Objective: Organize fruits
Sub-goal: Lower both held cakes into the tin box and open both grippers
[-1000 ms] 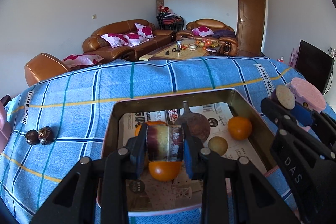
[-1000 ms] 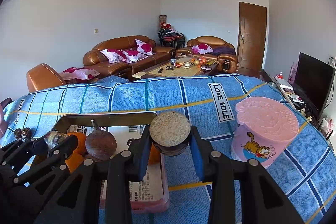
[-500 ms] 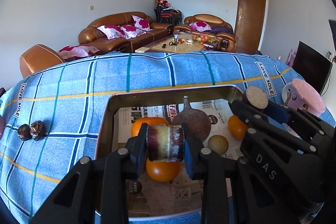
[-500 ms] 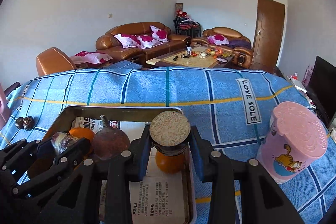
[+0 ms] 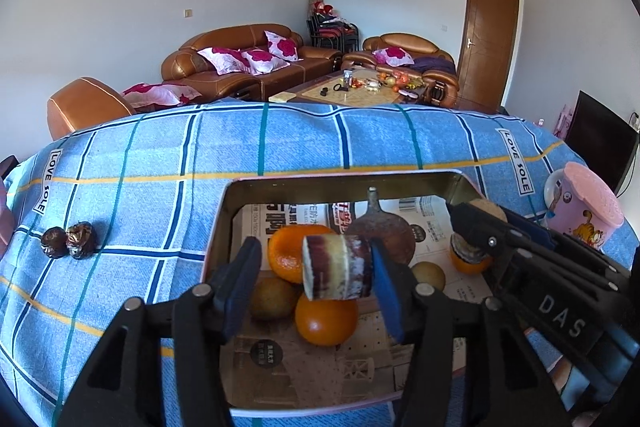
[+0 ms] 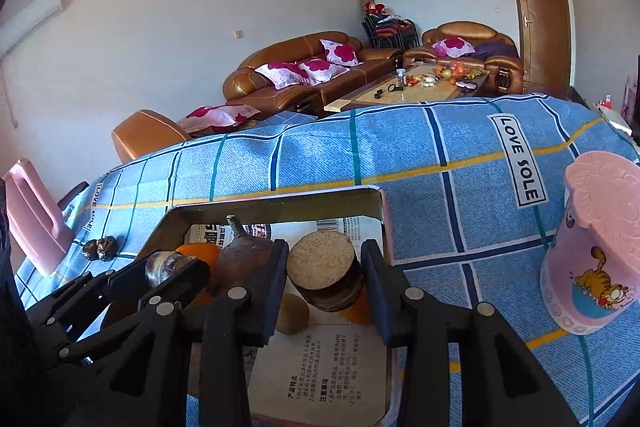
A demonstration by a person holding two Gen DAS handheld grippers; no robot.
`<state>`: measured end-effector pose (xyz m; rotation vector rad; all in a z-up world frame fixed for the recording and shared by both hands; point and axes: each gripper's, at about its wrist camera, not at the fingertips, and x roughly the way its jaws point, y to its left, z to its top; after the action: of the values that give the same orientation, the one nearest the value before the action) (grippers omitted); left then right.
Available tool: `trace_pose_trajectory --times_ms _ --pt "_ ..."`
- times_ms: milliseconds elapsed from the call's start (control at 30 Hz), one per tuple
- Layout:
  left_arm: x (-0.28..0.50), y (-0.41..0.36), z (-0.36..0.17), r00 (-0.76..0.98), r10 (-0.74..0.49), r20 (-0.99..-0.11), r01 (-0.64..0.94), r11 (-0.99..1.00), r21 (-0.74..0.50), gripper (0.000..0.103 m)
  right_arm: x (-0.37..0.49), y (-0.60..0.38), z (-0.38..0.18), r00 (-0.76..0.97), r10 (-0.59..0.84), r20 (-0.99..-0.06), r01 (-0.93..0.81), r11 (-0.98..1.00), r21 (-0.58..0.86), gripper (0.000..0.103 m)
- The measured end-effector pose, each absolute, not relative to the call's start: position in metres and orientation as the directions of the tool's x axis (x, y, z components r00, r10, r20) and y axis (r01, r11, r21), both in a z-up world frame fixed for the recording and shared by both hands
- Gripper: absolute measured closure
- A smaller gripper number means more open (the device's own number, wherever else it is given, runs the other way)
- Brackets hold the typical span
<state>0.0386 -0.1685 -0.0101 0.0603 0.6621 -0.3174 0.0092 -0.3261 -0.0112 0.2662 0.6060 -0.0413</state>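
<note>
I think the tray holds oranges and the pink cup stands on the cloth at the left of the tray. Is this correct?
Not quite. The cup stands on the cloth at the right of the tray, not the left; the right wrist view shows it. The tray does hold oranges.

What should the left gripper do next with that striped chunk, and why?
Probably draw the left gripper up and back: its jaws stand open, yet the sugarcane chunk touches one pad, hanging over the oranges in the metal tray.
</note>
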Motion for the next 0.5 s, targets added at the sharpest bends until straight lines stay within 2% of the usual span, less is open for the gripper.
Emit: trace_pose_trajectory --times_ms 33,67,100,133,200,300,433,500 --pt "0.037 -0.168 -0.009 0.742 -0.283 -0.608 0.32 0.946 -0.051 0.024 0.008 -0.329 -0.011 0.825 0.051 -0.562 0.115 0.96 0.256 0.062" --pt "0.035 -0.169 -0.008 0.745 -0.294 -0.598 0.332 0.942 -0.049 0.011 0.008 -0.331 -0.011 0.829 0.064 -0.555 0.112 0.954 0.278 0.056" --pt "0.031 -0.17 -0.005 0.757 -0.298 -0.581 0.341 0.939 -0.037 0.006 0.006 -0.331 -0.011 0.835 0.091 -0.542 0.094 0.948 0.304 0.047" --pt "0.025 -0.171 -0.002 0.773 -0.292 -0.563 0.34 0.94 -0.02 0.003 0.005 -0.332 -0.01 0.842 0.112 -0.528 0.078 0.943 0.323 0.042" --pt "0.016 -0.174 0.003 0.799 -0.295 -0.524 0.351 0.936 0.009 0.0 -0.001 -0.328 -0.006 0.858 0.11 -0.501 0.067 0.944 0.322 0.033" --pt "0.007 -0.175 0.008 0.83 -0.282 -0.481 0.344 0.938 0.043 0.0 -0.008 -0.322 0.002 0.883 0.112 -0.456 0.036 0.952 0.303 0.032" --pt "0.003 -0.168 0.015 0.875 -0.237 -0.422 0.291 0.954 0.067 0.0 -0.022 -0.315 0.014 0.92 -0.028 -0.391 0.114 0.973 0.199 0.032" --pt "0.004 -0.163 0.018 0.891 -0.213 -0.4 0.258 0.964 0.064 0.0 -0.026 -0.315 0.017 0.926 -0.089 -0.367 0.16 0.973 0.167 0.023"
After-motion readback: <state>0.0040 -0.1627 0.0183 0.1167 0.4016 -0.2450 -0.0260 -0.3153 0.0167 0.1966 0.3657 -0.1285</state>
